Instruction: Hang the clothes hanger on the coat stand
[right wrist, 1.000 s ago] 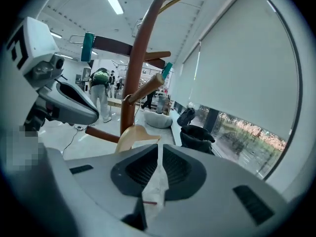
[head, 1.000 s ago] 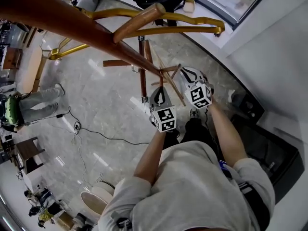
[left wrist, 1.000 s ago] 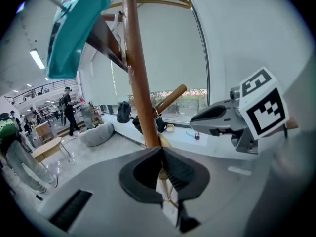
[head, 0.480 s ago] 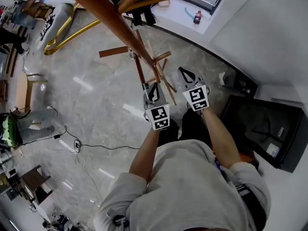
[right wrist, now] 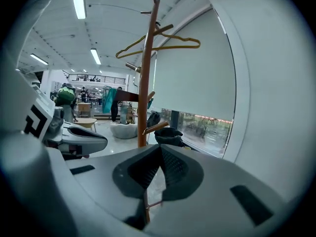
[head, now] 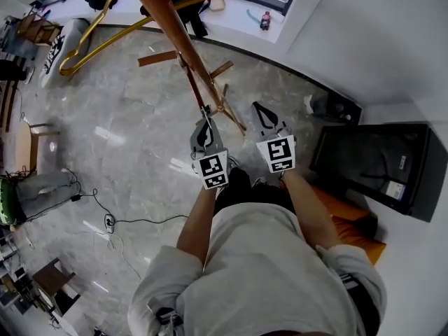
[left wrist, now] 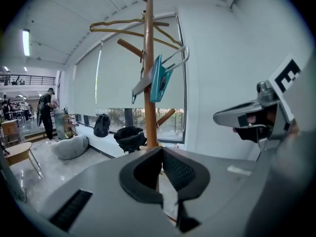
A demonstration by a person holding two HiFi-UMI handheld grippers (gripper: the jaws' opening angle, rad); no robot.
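Note:
The brown wooden coat stand (head: 183,44) rises in front of me, its pole (left wrist: 148,83) straight ahead of both grippers. A thin golden clothes hanger (head: 168,7) hangs from its upper pegs, seen high up in the left gripper view (left wrist: 132,26) and the right gripper view (right wrist: 163,44). My left gripper (head: 206,114) is shut and empty, just short of the pole's foot. My right gripper (head: 257,107) is beside it on the right, also shut with nothing between its fingers. Neither touches the hanger.
A teal hanger (left wrist: 160,78) with a metal clip hangs lower on the stand. A black case (head: 381,166) stands against the wall at the right. A black bag (left wrist: 129,137) and a grey beanbag (left wrist: 69,146) lie by the window. A cable (head: 140,220) runs over the marble floor.
Both grippers have risen and now point more level at the stand. The right jaws, slightly apart a second ago, are closed. The hanger stays on the stand.

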